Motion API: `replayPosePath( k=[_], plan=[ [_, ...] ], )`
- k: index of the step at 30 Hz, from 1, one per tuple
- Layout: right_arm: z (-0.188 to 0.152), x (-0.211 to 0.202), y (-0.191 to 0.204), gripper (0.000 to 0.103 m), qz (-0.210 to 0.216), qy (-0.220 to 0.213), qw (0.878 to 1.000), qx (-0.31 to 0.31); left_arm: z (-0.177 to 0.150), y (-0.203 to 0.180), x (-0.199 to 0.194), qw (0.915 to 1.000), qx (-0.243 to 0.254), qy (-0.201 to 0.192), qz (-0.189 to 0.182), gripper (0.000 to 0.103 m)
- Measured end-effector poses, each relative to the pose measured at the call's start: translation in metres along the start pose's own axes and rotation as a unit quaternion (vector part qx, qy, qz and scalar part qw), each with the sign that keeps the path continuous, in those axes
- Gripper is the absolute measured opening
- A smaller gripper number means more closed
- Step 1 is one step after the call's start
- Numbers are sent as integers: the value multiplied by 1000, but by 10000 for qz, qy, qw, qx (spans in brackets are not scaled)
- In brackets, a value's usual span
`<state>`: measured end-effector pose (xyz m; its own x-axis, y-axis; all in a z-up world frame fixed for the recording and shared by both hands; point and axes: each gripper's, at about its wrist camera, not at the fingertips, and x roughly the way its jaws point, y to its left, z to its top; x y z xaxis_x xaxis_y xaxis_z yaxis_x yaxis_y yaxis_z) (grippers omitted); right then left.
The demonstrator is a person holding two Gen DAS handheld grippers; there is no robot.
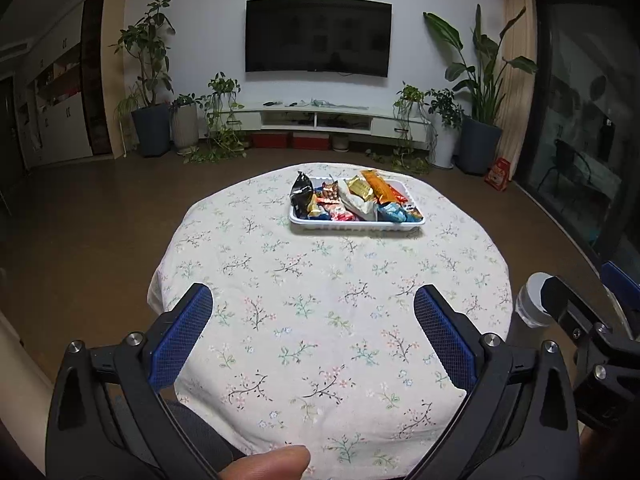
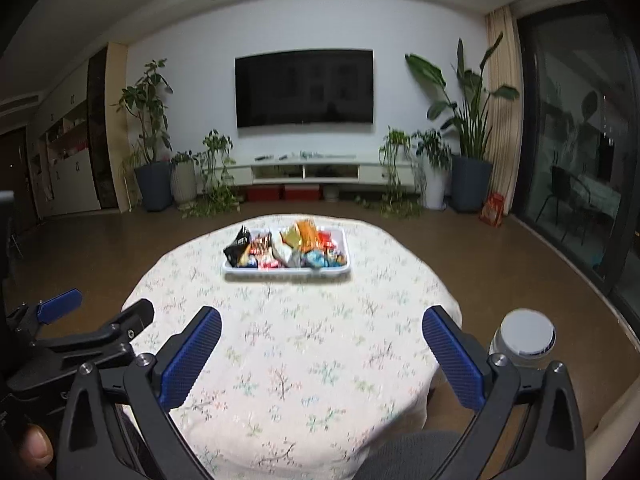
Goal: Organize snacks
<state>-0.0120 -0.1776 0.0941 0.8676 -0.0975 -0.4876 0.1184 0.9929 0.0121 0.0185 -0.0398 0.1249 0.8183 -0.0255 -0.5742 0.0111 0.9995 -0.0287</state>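
From the left wrist camera, the left gripper hangs over the near part of the round table, which wears a floral cloth; its blue-padded fingers are spread wide with nothing between them; a thumb of the holding hand shows at the bottom edge; the white tray sits toward the far edge of the table, a little right of centre, heaped with snacks: a black packet stands at its left end, an orange packet lies toward its far right, and blue wrappers are at its near right corner; the right gripper shows at the right margin beside a clear bottle with a white cap just off the table's right edge; its finger state cannot be told from here

From the right wrist camera, slightly blurred, the right gripper is likewise released, fingers wide apart and empty above the table's near half; the tray with its snacks is near the far edge, well apart from both grippers; the white-capped bottle stands just beyond the table's right edge, beside the right finger; the left gripper shows at the left margin, open; a wall television and potted plants stand behind
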Motion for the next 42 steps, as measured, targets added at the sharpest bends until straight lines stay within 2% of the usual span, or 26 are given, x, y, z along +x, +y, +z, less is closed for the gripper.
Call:
replayPosePath(
  k=[10,42],
  plan=[
    [-6,0,0,103,-135,165,9997,-69,-14,4,10,9996,-61,203,-191,102],
    [-11,3,3,103,-135,292,9994,-99,-22,10,20,9994,-87,295,-179,102]
  ],
)
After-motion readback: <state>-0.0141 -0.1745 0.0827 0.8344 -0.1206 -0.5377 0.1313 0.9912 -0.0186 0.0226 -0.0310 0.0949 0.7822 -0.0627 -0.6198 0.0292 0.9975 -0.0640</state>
